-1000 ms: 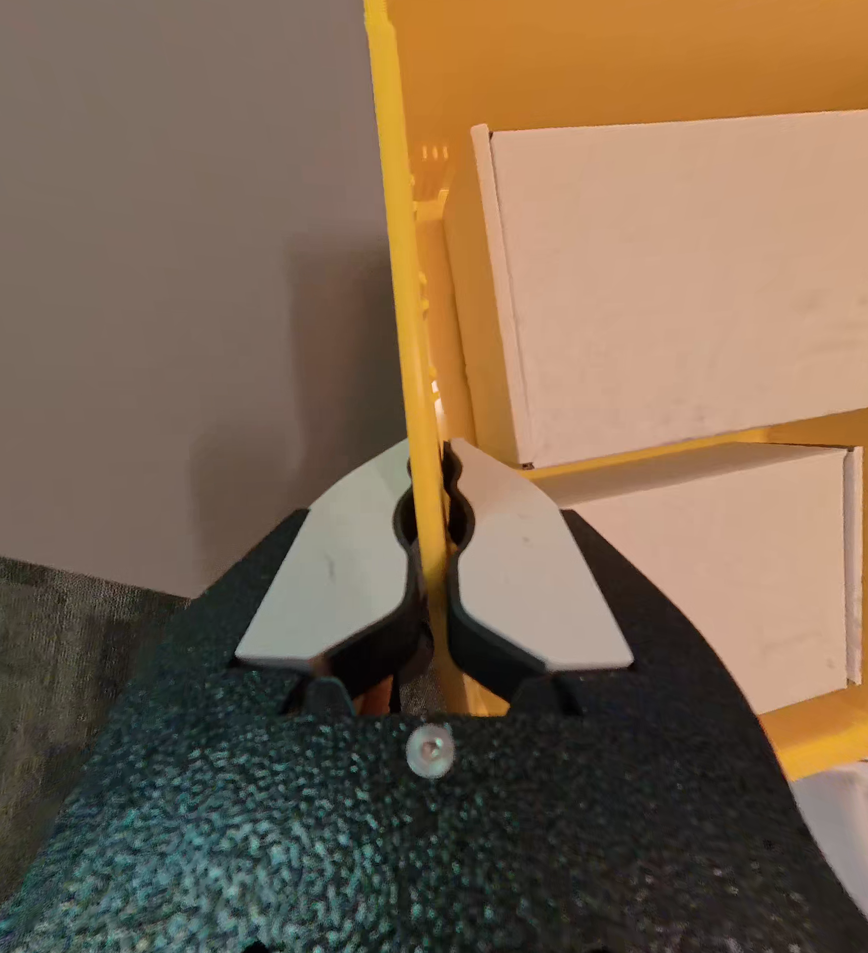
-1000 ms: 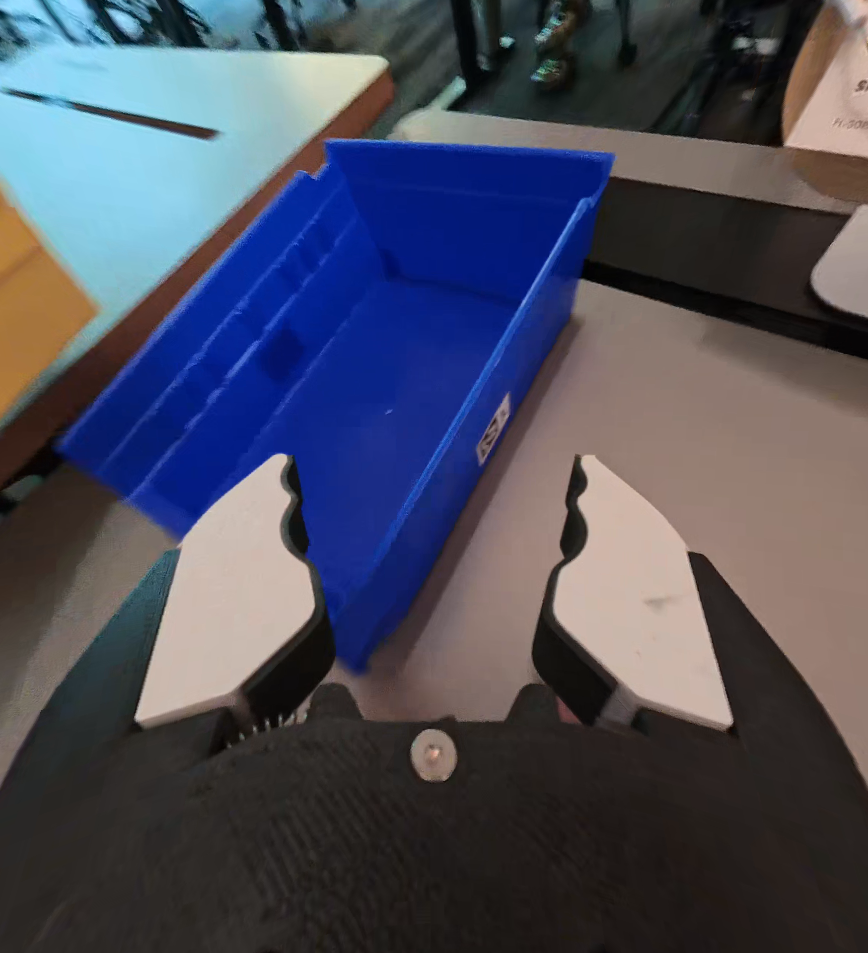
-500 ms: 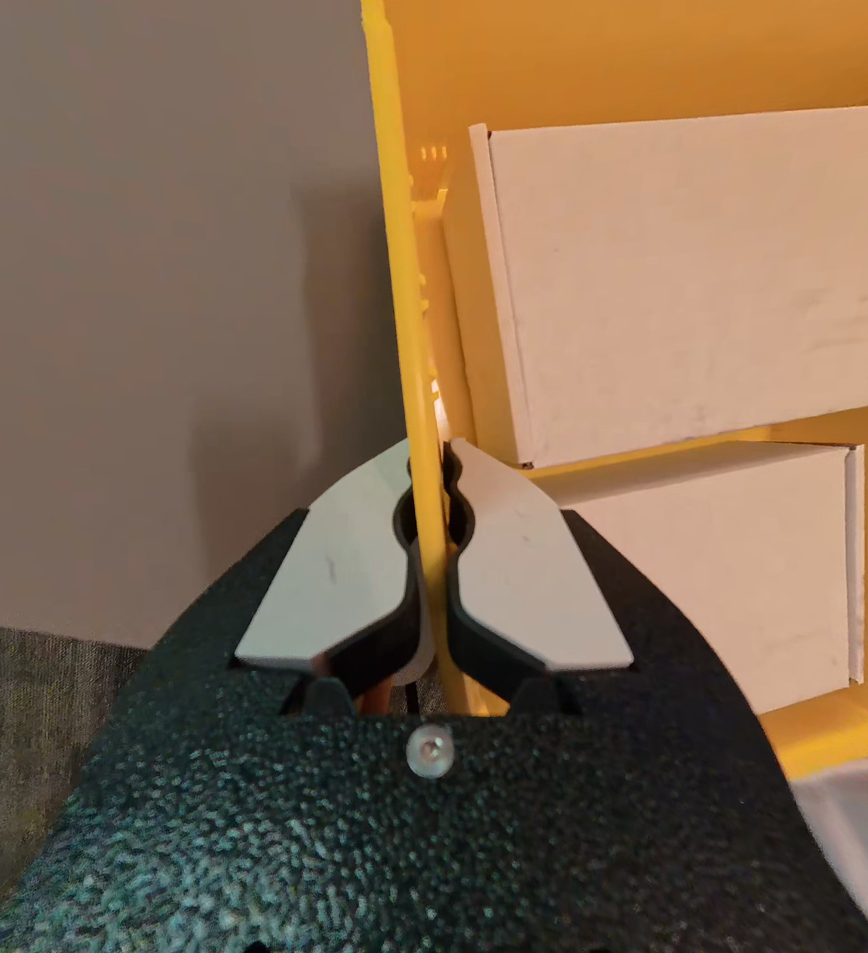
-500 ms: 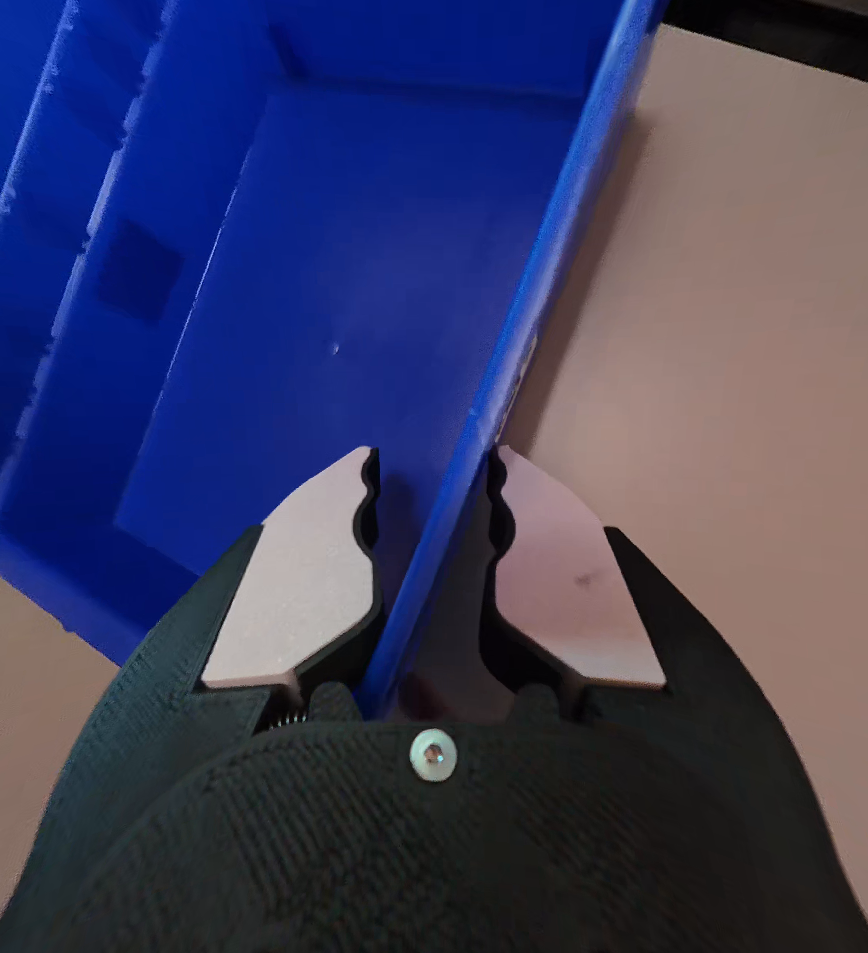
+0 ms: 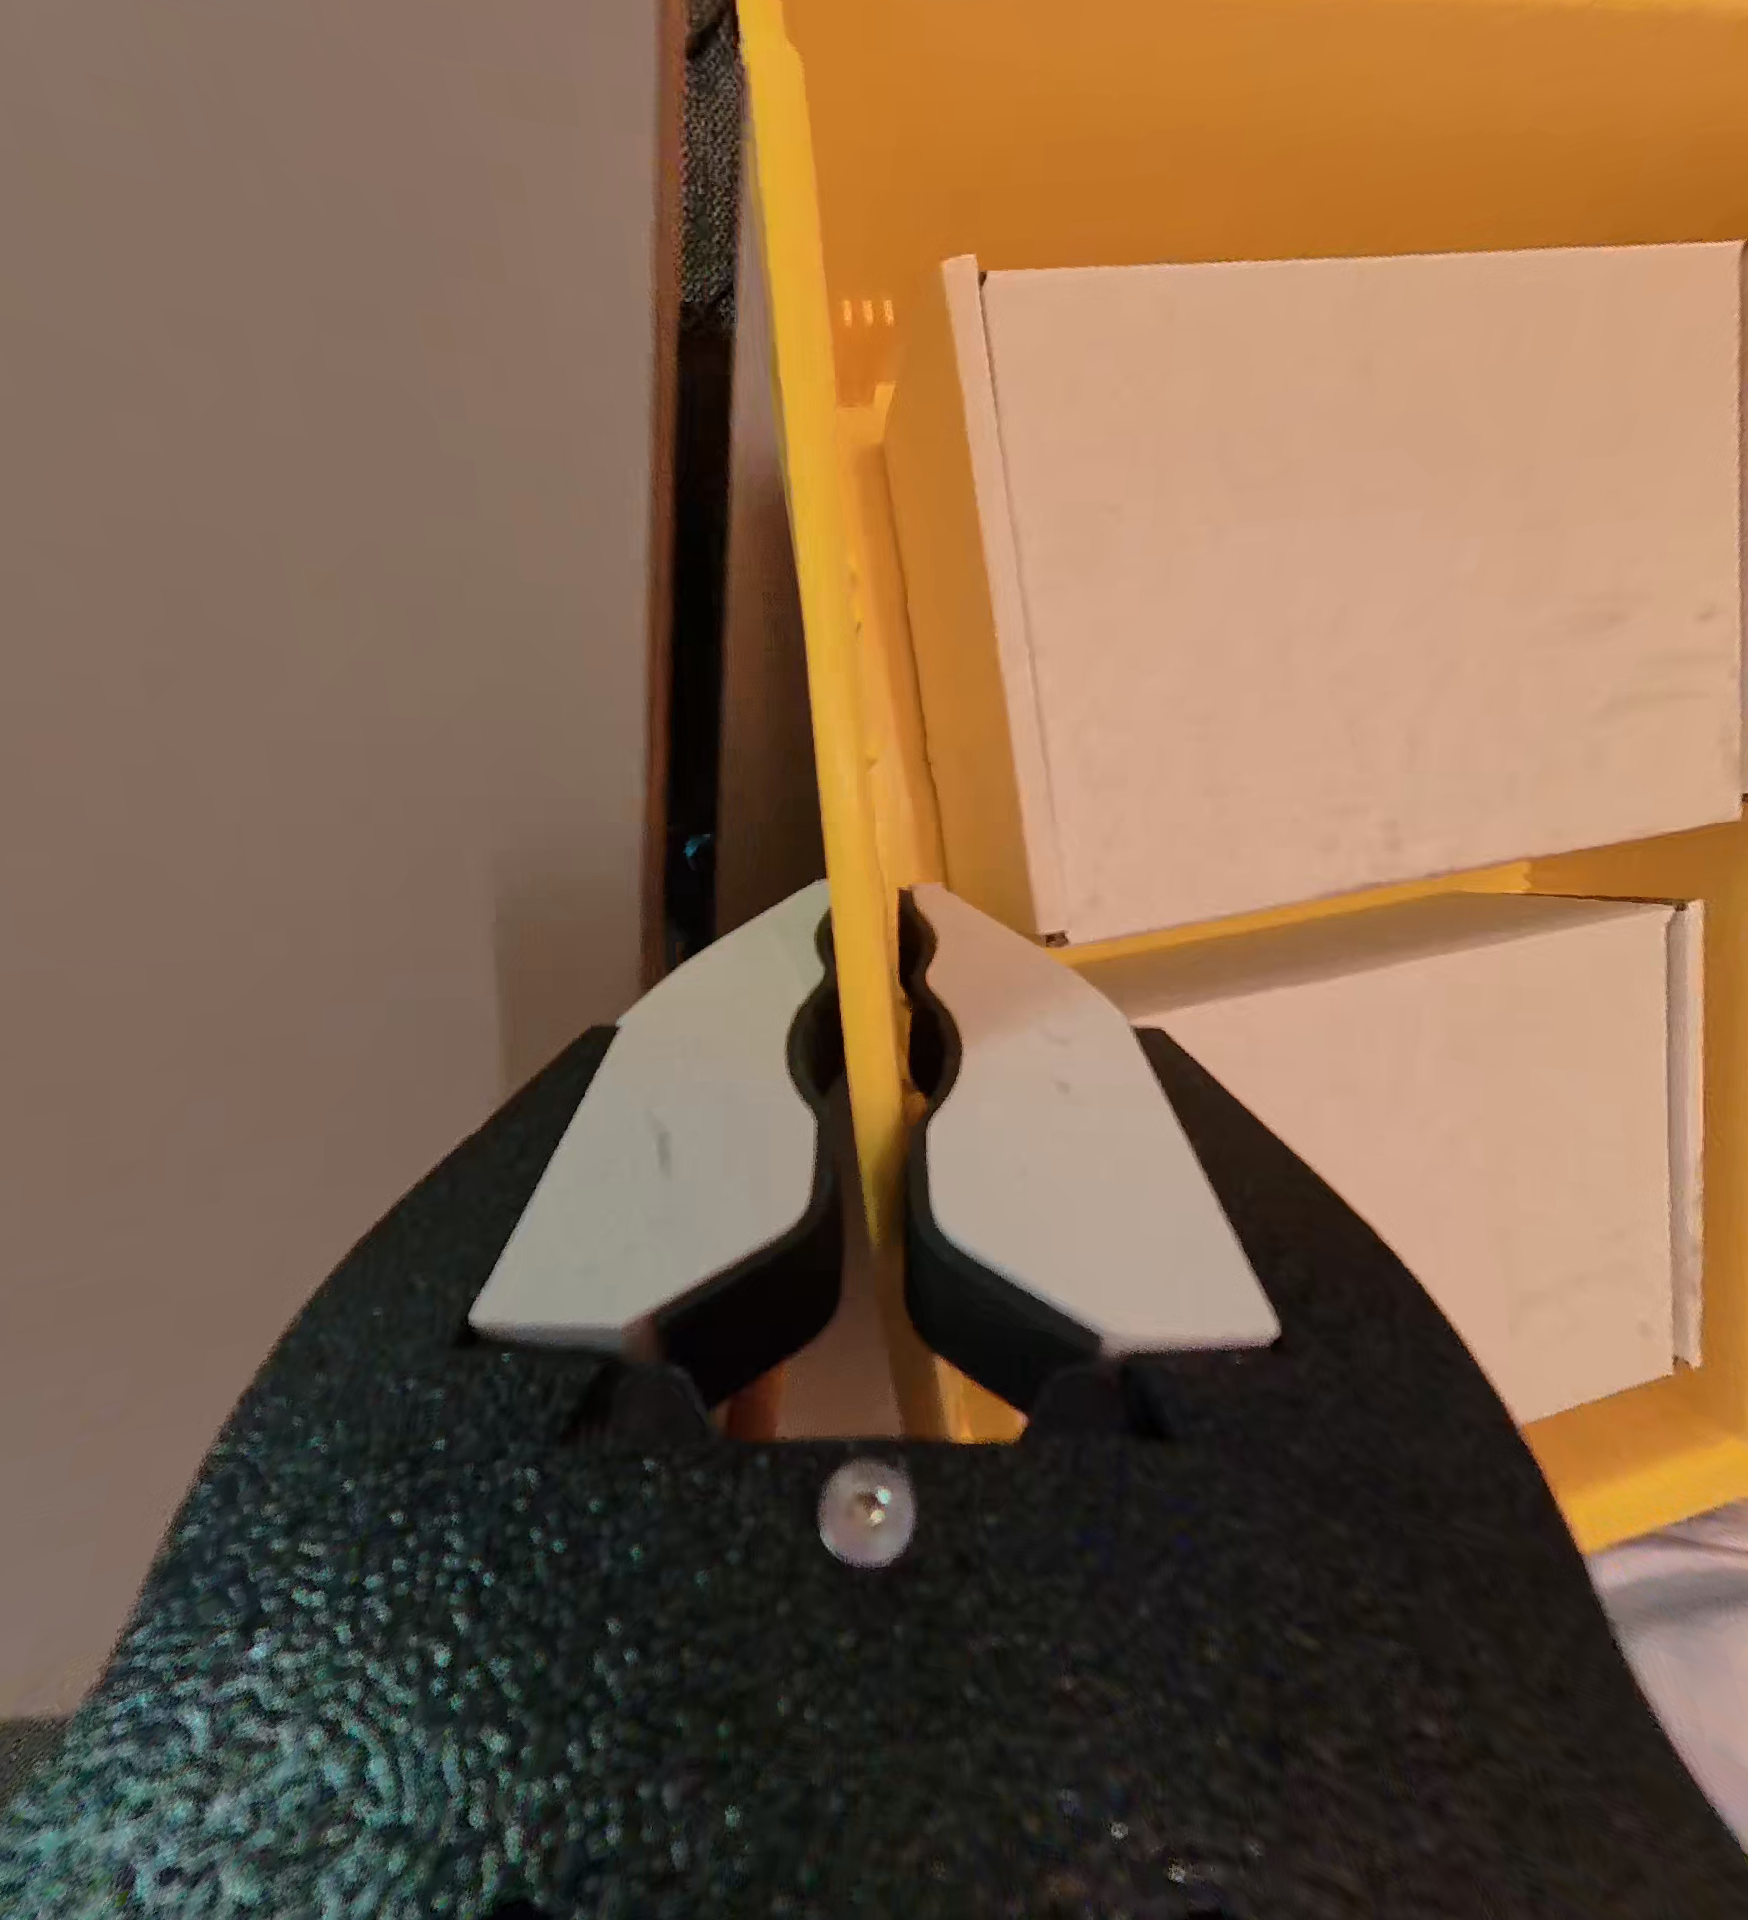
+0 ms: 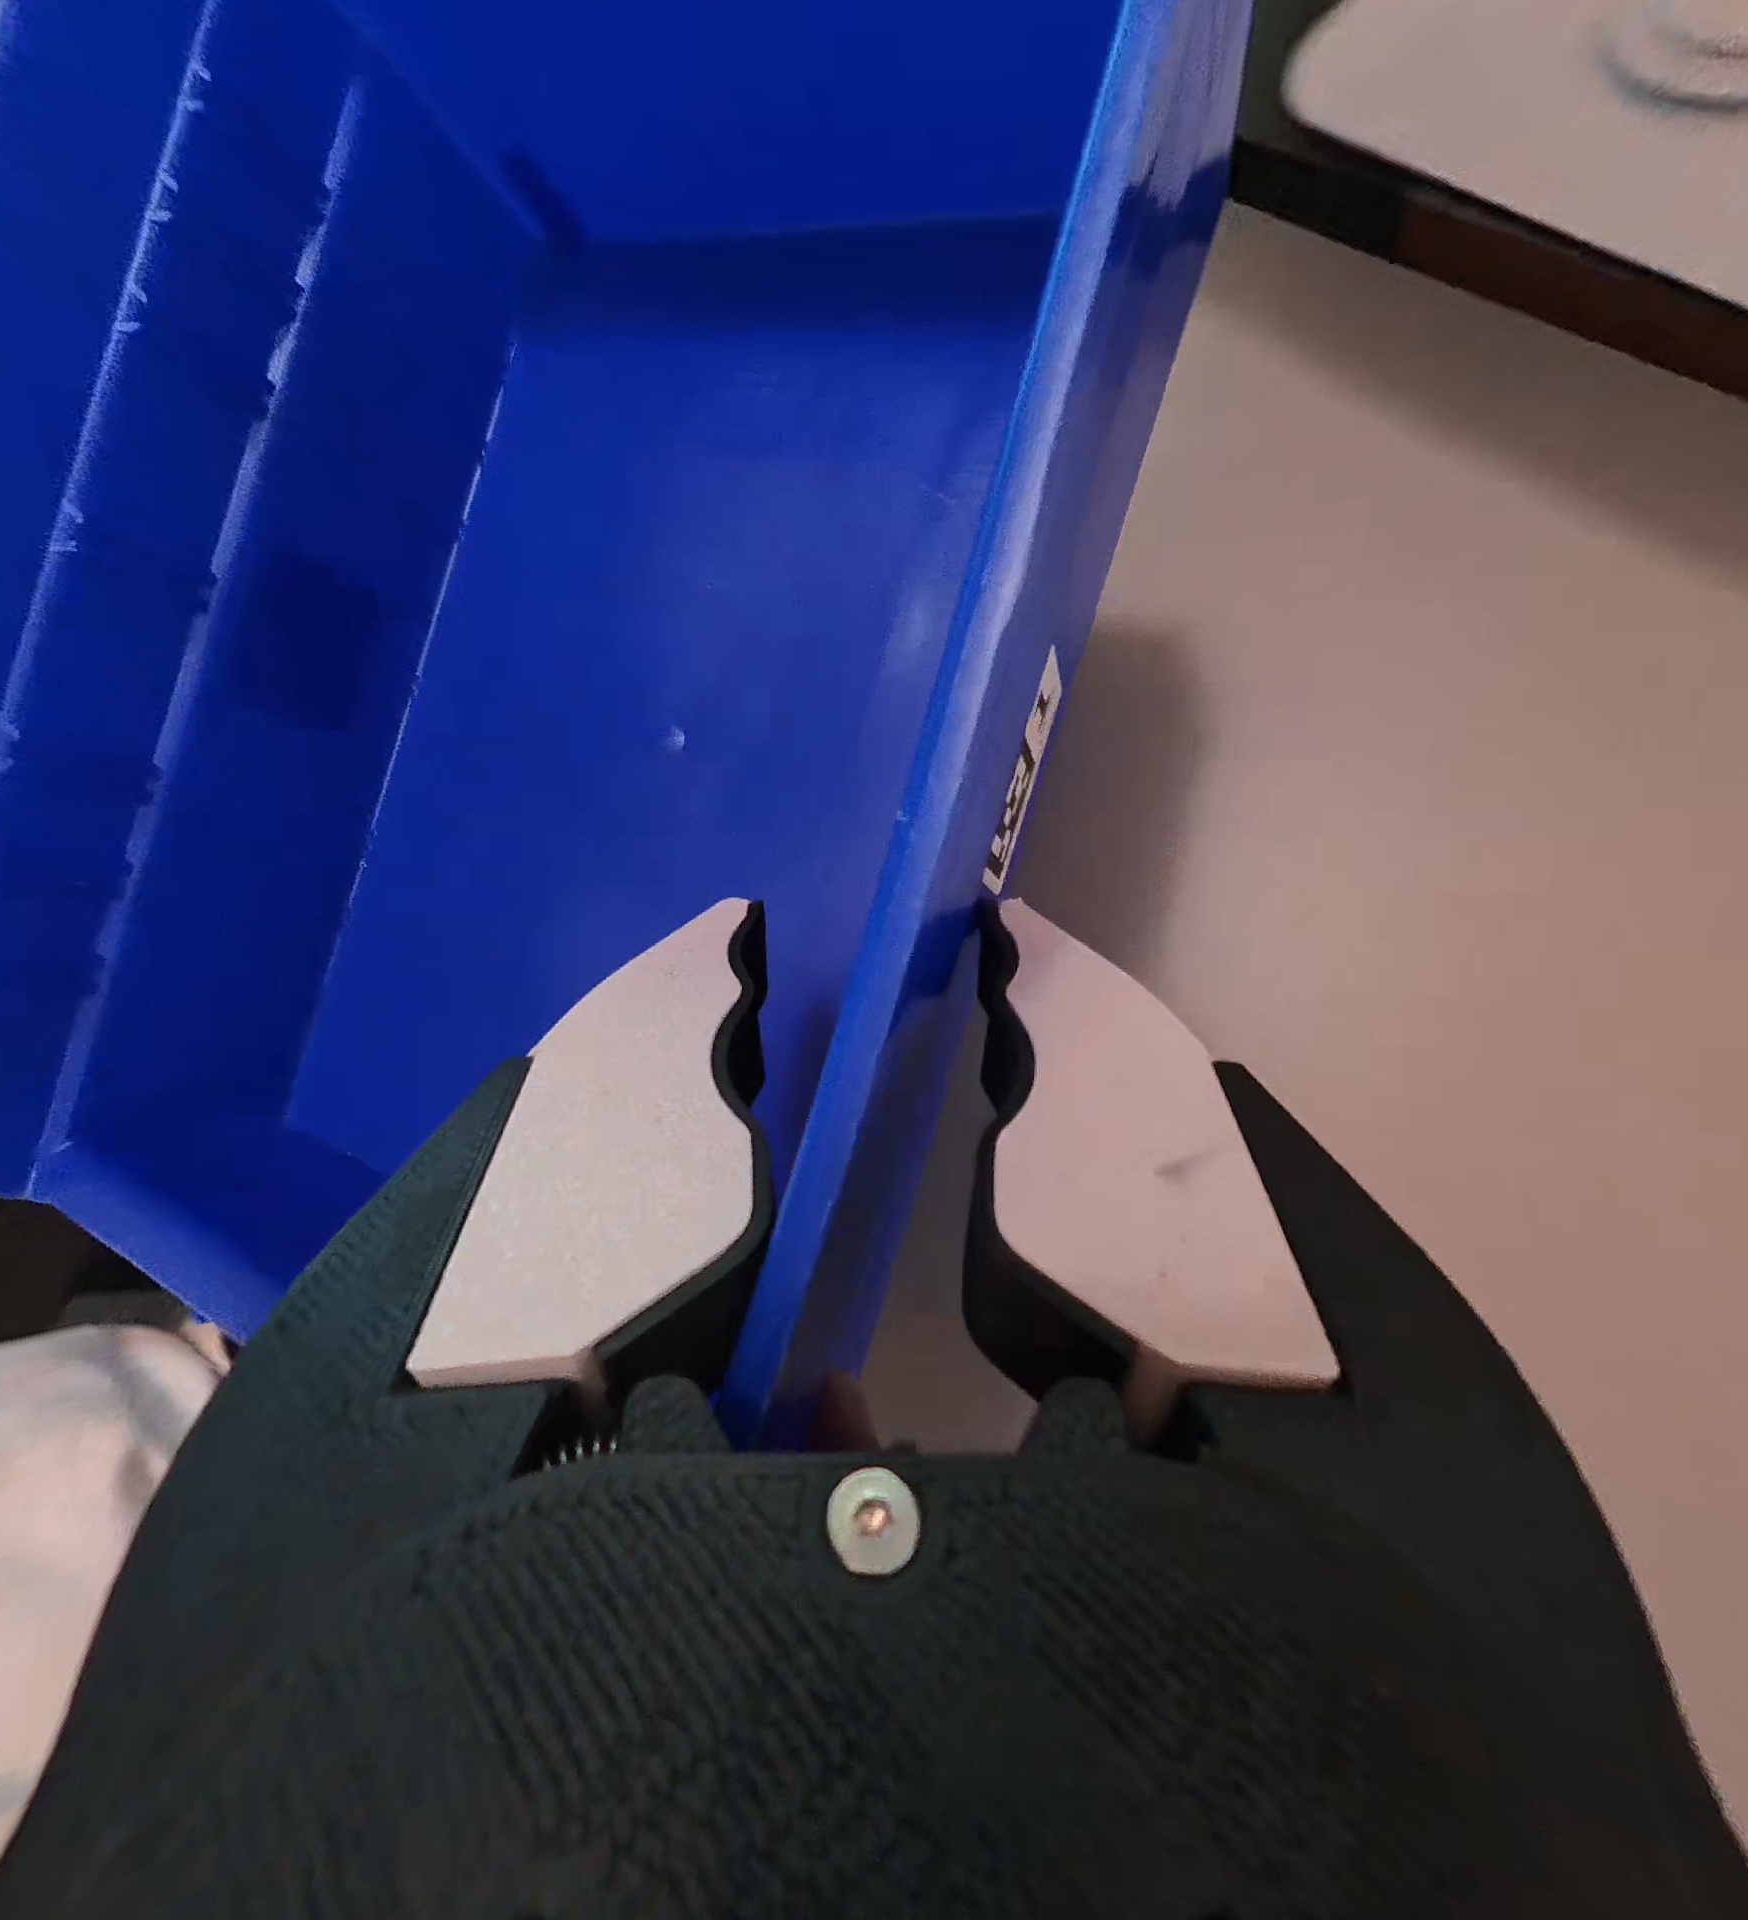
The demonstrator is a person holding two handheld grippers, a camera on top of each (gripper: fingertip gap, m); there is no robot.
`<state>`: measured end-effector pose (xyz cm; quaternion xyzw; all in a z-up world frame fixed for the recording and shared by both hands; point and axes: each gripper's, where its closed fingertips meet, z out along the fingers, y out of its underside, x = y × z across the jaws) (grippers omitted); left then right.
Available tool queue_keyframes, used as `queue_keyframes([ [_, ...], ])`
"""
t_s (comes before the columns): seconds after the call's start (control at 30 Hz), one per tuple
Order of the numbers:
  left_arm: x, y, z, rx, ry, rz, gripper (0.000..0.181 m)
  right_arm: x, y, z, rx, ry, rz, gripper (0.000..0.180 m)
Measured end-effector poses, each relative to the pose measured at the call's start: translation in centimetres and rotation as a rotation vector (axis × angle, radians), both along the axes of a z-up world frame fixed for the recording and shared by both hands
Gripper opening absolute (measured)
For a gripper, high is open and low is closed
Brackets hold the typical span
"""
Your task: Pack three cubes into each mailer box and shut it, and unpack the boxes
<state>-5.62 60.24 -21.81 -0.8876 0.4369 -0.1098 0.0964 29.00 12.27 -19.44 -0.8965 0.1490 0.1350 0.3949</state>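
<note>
While the left hand-held gripper (image 5: pixel 868 997) pinches the thin left side wall of a yellow plastic bin (image 5: pixel 1213 125), its two pale fingers are nearly together with only that wall between them. Inside the yellow bin lie two closed white mailer boxes. The far mailer box (image 5: pixel 1369 582) sits slightly tilted, its near edge just above the near mailer box (image 5: pixel 1369 1143), which fills the bin's near end. Both boxes have their lids down, so what they hold cannot be seen. To the left of the bin is the grey bench (image 5: pixel 278 623), with a dark brown edge running beside the bin wall. A fold of white cloth (image 5: pixel 1722 1621) shows at the near right corner.

In the right wrist view, the right hand-held gripper (image 6: pixel 875 925) straddles the right side wall of a blue plastic bin (image 6: pixel 641 623). Its left finger is inside the bin and its right finger outside, both close against the sloping wall. The jaws are partly closed, and the right fingertip touches the outer face; whether the left pad presses firmly cannot be told. The blue bin has nothing in it. A small white sticker (image 6: pixel 1021 779) sits on the outside of the gripped wall, just beyond the right fingertip. The blue bin rests on the grey bench (image 6: pixel 1472 831).
</note>
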Motion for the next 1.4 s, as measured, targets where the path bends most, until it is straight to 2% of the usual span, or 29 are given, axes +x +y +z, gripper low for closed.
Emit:
queue_keyframes([
  [0.17,4.6,-1.9,-2.4,-0.017,0.009,0.006,0.006,9.1,-12.5,-0.2,-0.112,-0.122,-0.207,0.04],
  [0.27,7.6,-3.4,-3.1,-0.047,-0.005,0.013,0.005,14.7,-18.9,-1.2,-0.169,-0.123,-0.331,0.04],
  [0.53,14.3,-6.0,-4.3,0.004,-0.051,-0.064,0.005,26.8,-28.5,-5.7,-0.204,0.036,-0.498,0.041],
  [0.67,16.1,-6.1,-4.8,0.043,-0.065,-0.078,0.005,29.8,-30.4,-7.4,-0.208,0.037,-0.52,0.04],
  [0.87,18.1,-5.6,-5.7,0.11,-0.103,-0.081,0.005,31.3,-29.8,-9.5,-0.19,-0.029,-0.42,0.039],
  [0.97,18.5,-5.5,-5.9,0.128,-0.113,-0.099,0.006,31.7,-29.6,-9.3,-0.142,-0.027,-0.423,0.04],
  [1.0,18.5,-5.4,-5.9,0.143,-0.107,-0.116,0.006,31.9,-29.8,-9.4,-0.167,-0.065,-0.416,0.043],
  [1.13,18.7,-4.7,-5.5,0.261,-0.097,-0.169,0.015,33.9,-31.9,-9.2,-0.365,-0.341,-0.468,0.076],
  [1.23,18.4,-3.6,-4.4,0.408,-0.056,-0.228,0.036,34.5,-33.1,-6.8,-0.408,-0.524,-0.511,0.096],
  [1.33,19.0,-3.0,-1.5,0.562,-0.12,-0.29,0.049,33.6,-33.3,-2.2,-0.322,-0.654,-0.577,0.101],
  [1.4,19.0,-2.9,0.5,0.643,-0.153,-0.335,0.063,31.6,-32.5,0.5,-0.215,-0.668,-0.612,0.101],
])
